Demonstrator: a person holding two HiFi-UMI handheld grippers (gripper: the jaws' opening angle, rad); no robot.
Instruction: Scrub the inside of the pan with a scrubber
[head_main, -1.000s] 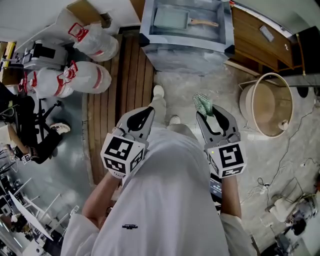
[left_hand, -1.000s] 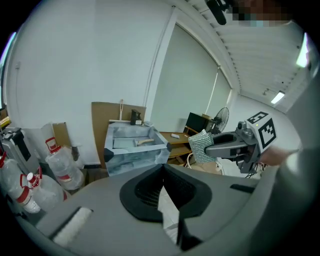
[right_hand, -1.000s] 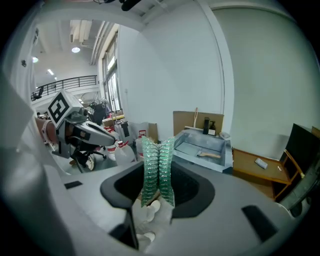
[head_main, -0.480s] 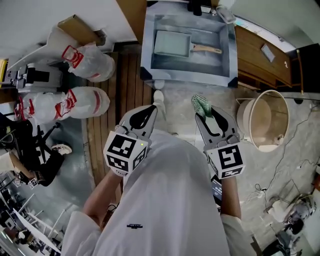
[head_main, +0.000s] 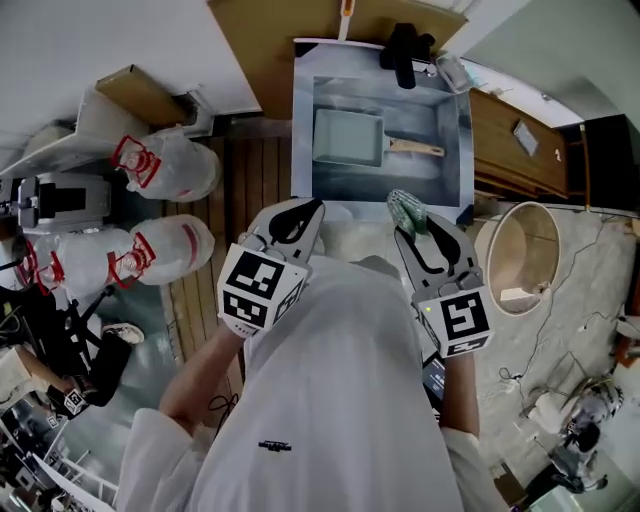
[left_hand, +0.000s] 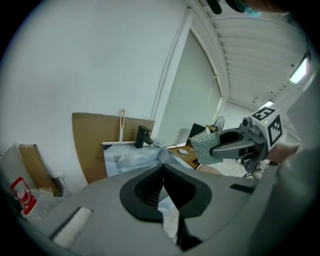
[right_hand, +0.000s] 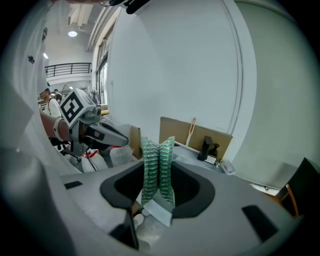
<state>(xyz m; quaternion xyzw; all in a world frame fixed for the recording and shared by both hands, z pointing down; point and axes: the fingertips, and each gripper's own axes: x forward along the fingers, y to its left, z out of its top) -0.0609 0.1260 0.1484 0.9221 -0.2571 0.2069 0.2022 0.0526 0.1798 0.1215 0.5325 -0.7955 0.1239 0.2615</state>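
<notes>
A rectangular grey-green pan (head_main: 347, 137) with a wooden handle (head_main: 416, 149) lies in the steel sink (head_main: 455, 110) ahead of me. My right gripper (head_main: 408, 222) is shut on a folded green mesh scrubber (head_main: 405, 208), held short of the sink's near edge. The scrubber (right_hand: 158, 167) stands pinched between the jaws in the right gripper view, and also shows in the left gripper view as a scrubber (left_hand: 204, 145) at the right. My left gripper (head_main: 309, 212) is shut and holds nothing, level with the right one, also short of the sink.
A black tap (head_main: 406, 54) stands at the sink's far edge, with a cardboard sheet (head_main: 262, 40) behind. White sacks with red print (head_main: 165, 165) lie on the left. A round wooden tub (head_main: 525, 259) stands at the right by a wooden cabinet (head_main: 520, 155). Cables trail on the floor.
Both grippers and my view have moved forward toward the sink, which now lies just beyond the jaw tips. The scrubber stays held in the right gripper.
</notes>
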